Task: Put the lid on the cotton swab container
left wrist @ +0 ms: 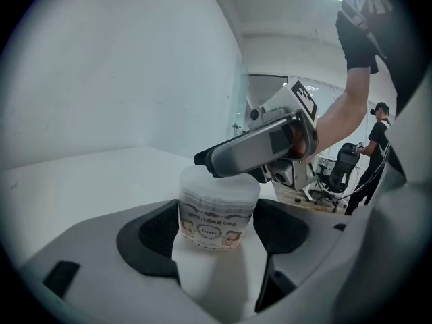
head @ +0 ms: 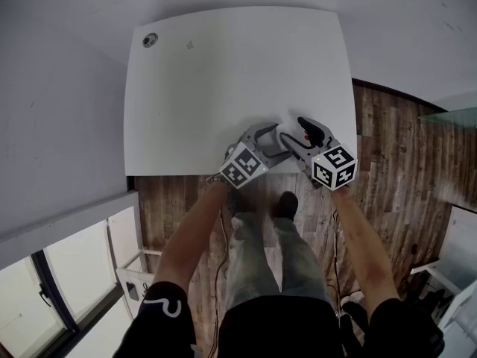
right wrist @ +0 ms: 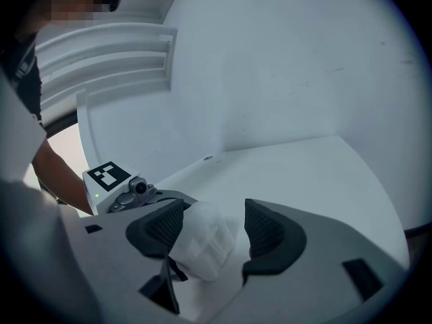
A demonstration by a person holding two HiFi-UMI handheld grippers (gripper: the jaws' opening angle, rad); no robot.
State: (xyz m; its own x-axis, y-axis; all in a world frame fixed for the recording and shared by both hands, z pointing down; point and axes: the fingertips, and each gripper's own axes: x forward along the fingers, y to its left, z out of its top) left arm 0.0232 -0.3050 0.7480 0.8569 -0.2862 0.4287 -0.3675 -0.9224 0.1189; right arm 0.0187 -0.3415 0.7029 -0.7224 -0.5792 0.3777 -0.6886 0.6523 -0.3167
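The left gripper (left wrist: pixel 219 227) was closed on the cotton swab container (left wrist: pixel 214 223). In the left gripper view its two dark ribbed pads (left wrist: pixel 160 229) lay against opposite sides of the labelled tub, with no gap showing on either side. The tub stood upright on the white table (head: pixel 223 73), near the front edge. The translucent lid (left wrist: pixel 219 185) sat squarely on top of the container; whether it was pressed fully home could not be told.

The right gripper (right wrist: pixel 214 233) stood wide open and gripped nothing. In the right gripper view the pale lid and the upper part of the container lay between its pads. They sat close to the left-hand pad (right wrist: pixel 162 225), where touch could not be judged. They were clearly apart from the right-hand pad (right wrist: pixel 266 229), with bare table showing in the gap. Seen from the left gripper view, one grey jaw of the right gripper reached across just above the back of the lid, its dark tip over the lid's far left edge.

In the head view the two grippers met nose to nose at the table's near edge, their marker cubes (head: pixel 242 167) turned toward the person, and the container was hidden beneath them
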